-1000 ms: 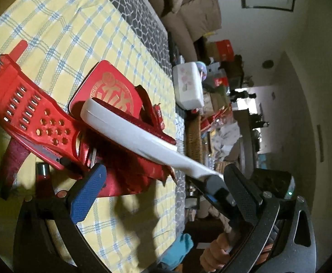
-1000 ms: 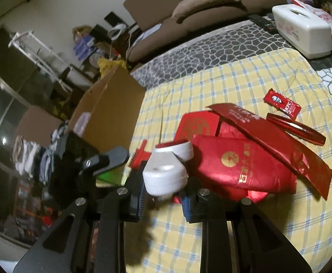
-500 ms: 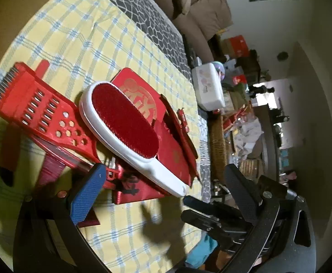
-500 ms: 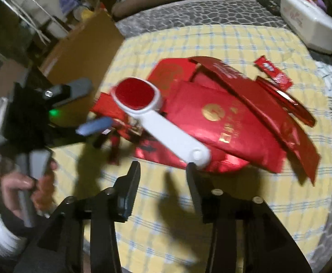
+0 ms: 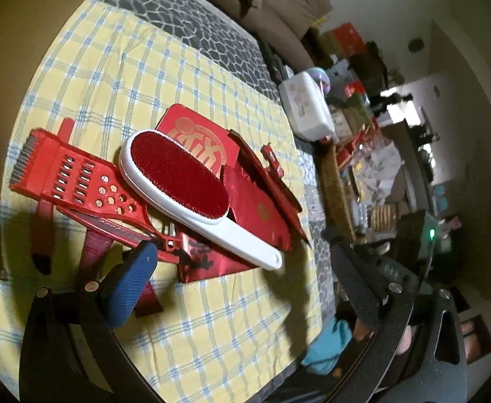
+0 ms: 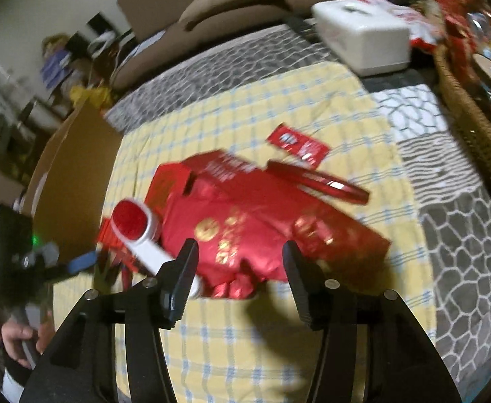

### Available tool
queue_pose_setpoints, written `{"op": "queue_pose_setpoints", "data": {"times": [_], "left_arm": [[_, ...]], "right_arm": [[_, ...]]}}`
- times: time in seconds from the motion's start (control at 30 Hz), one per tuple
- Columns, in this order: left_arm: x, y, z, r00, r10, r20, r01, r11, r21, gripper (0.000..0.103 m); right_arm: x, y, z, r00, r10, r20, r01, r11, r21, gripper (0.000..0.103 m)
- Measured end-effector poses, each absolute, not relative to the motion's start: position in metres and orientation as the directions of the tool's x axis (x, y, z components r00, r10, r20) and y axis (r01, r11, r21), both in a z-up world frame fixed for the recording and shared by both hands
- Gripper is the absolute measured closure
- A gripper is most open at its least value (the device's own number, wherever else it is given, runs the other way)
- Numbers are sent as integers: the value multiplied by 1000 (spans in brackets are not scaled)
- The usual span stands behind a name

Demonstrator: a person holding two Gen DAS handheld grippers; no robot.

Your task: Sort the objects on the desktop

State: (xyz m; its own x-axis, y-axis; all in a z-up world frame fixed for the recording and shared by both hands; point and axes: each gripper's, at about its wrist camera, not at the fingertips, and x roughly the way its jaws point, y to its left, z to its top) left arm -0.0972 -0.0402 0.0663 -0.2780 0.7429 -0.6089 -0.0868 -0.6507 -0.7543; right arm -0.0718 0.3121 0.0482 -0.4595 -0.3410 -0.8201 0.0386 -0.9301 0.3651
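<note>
A white lint brush (image 5: 191, 194) with a red pad lies face up across a red grater (image 5: 77, 181) and a pile of red foil packets (image 5: 262, 208). My left gripper (image 5: 242, 265) hovers open just short of the brush handle, nothing between its fingers. In the right wrist view the brush (image 6: 137, 231) lies at the left of the big red foil packet (image 6: 255, 228). My right gripper (image 6: 238, 268) is over that packet's near edge, its jaws opening and holding nothing. The left gripper (image 6: 67, 265) shows there too, at the left.
A yellow checked cloth (image 6: 279, 352) covers the table. A cardboard box (image 6: 74, 168) stands at its left. A white tissue box (image 6: 366, 40) sits at the far end, a wicker basket (image 6: 470, 117) on the right. A small red sachet (image 6: 299, 144) lies apart.
My right gripper let go of the brush handle and swung right over the foil packets, jaws widening. The brush dropped onto the pile, pad up. My left gripper rose and rolled.
</note>
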Motion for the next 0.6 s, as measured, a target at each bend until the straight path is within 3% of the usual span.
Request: {"op": "queue_pose_setpoints", "data": {"times": [0.6], "left_arm": [[-74, -35, 65, -243, 655, -715, -196, -755, -625, 0]], "right_arm": [[-80, 364, 33, -482, -228, -846, -129, -936, 326, 40]]}}
